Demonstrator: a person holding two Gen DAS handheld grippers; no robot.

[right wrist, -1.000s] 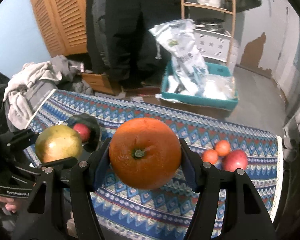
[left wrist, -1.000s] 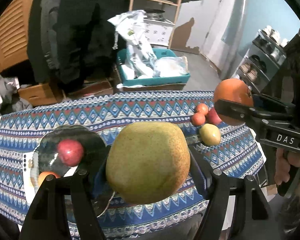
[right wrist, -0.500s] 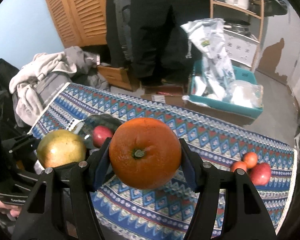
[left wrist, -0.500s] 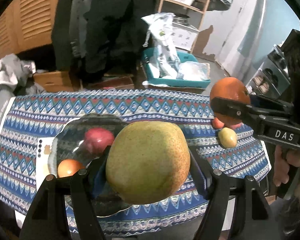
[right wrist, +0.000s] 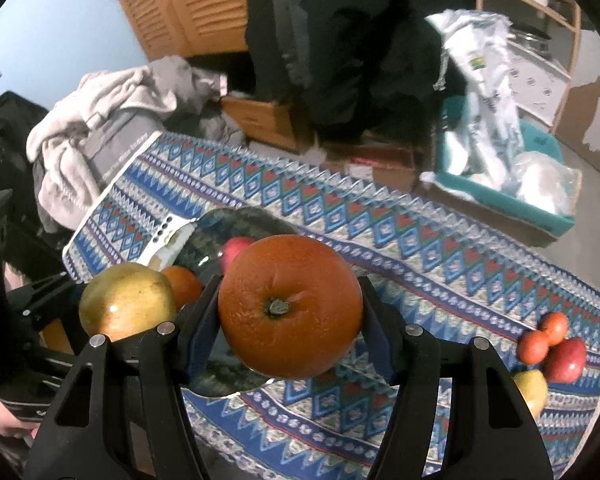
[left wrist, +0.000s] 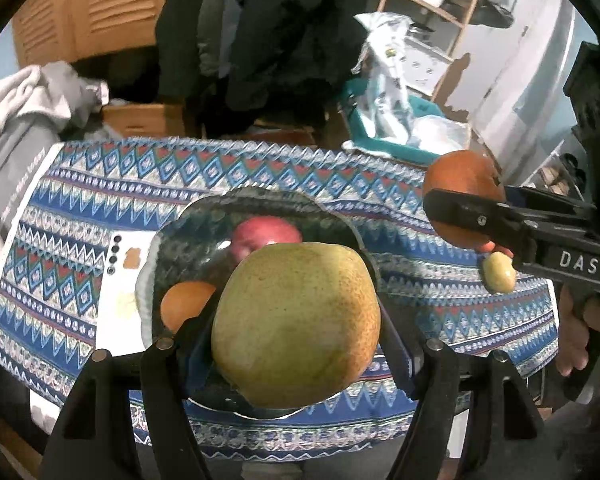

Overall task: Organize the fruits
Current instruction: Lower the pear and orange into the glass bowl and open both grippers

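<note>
My left gripper (left wrist: 296, 336) is shut on a big yellow-green pear (left wrist: 296, 326) and holds it above the dark glass bowl (left wrist: 180, 240). The bowl holds a red apple (left wrist: 266, 234) and a small orange (left wrist: 184, 304). My right gripper (right wrist: 290, 308) is shut on a large orange (right wrist: 290, 306) above the bowl's (right wrist: 236, 222) right side; it shows from the side in the left wrist view (left wrist: 462, 200). The pear also shows at the left of the right wrist view (right wrist: 126, 306).
The bowl sits on a patterned blue tablecloth (right wrist: 420, 248). At the table's right end lie two small oranges (right wrist: 542, 336), a red apple (right wrist: 566, 358) and a yellow fruit (right wrist: 534, 394). A white card (left wrist: 120, 280) lies left of the bowl. A teal bin (right wrist: 508, 196) stands behind the table.
Both grippers have moved left with their fruit. The bowl has come from the left toward the middle of both views and now lies under the pear.
</note>
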